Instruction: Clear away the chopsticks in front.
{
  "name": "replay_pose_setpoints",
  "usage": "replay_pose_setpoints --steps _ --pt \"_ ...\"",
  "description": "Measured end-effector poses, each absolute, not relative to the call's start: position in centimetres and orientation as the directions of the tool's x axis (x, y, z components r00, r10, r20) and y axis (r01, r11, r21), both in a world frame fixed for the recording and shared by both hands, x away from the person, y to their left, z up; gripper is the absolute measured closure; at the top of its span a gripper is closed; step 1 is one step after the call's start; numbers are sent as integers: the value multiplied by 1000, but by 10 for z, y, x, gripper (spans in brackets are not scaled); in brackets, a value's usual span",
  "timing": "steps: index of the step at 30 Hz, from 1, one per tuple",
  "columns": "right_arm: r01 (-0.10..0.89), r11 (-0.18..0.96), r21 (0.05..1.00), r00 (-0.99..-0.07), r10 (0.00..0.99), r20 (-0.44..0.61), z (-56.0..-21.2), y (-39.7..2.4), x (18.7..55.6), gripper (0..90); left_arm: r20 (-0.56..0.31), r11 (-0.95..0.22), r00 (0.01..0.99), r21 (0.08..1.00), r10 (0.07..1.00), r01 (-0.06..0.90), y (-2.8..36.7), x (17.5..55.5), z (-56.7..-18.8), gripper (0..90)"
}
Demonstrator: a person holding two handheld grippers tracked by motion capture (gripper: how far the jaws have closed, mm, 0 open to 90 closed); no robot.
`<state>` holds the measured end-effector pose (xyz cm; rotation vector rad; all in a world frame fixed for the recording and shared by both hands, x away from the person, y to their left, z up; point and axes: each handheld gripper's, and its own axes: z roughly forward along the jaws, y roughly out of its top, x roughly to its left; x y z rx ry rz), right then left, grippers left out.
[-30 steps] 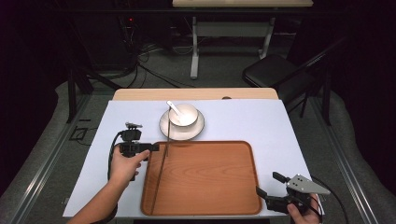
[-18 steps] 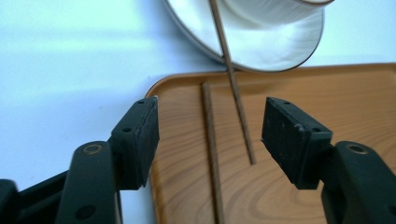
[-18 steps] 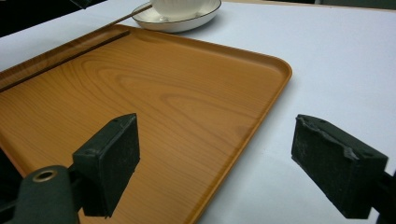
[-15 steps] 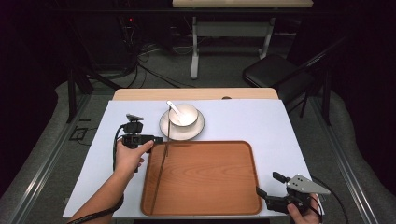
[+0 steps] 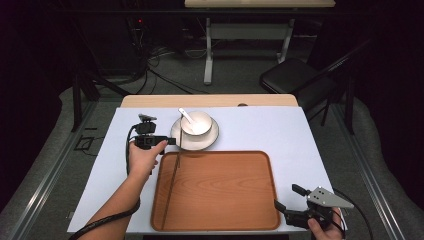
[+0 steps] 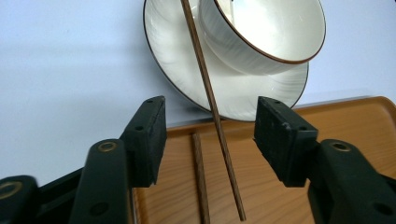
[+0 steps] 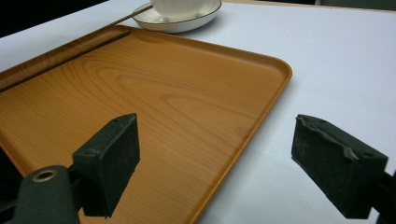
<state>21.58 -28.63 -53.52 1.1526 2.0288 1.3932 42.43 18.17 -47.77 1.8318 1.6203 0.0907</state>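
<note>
A white bowl point(image 5: 199, 121) with a white spoon point(image 5: 186, 115) in it stands on a white plate point(image 5: 210, 137) behind a wooden tray point(image 5: 225, 190). One brown chopstick point(image 6: 212, 107) leans from the plate's rim down into the tray. A second chopstick point(image 6: 200, 182) lies flat on the tray by its left rim. My left gripper point(image 6: 210, 140) is open, its jaws on either side of the leaning chopstick without touching it; it sits left of the plate point(image 5: 169, 142). My right gripper point(image 7: 215, 158) is open and holds nothing, off the tray's near right corner point(image 5: 289, 198).
A pale sheet covers the table point(image 5: 260, 125). Beyond the table's far edge stand a black folding chair point(image 5: 295, 80) and a white stand point(image 5: 210, 55), with cables on the grey floor.
My left hand has carried its gripper away from me and a little right, up to the plate and the leaning chopstick. The right gripper has stayed where it was.
</note>
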Motion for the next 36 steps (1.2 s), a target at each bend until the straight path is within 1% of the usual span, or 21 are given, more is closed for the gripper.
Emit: replay_pose_setpoints --steps 7,17,23,29,36 --pt "391 156 907 -568 816 105 -535 -287 216 151 -360 10 209 519 909 854 177 437 -482 549" --pt "390 155 908 -570 815 106 -535 -287 216 151 -348 16 189 508 918 861 171 450 -492 618" --pt "390 155 908 -569 815 105 -535 -287 215 151 -354 24 176 496 919 868 169 455 -498 638" --pt "389 156 908 -570 815 105 -535 -287 216 151 -356 18 177 482 918 876 163 458 -502 677" --pt "390 154 908 -570 815 106 -535 -287 215 151 -364 22 174 475 915 880 158 462 -507 692"
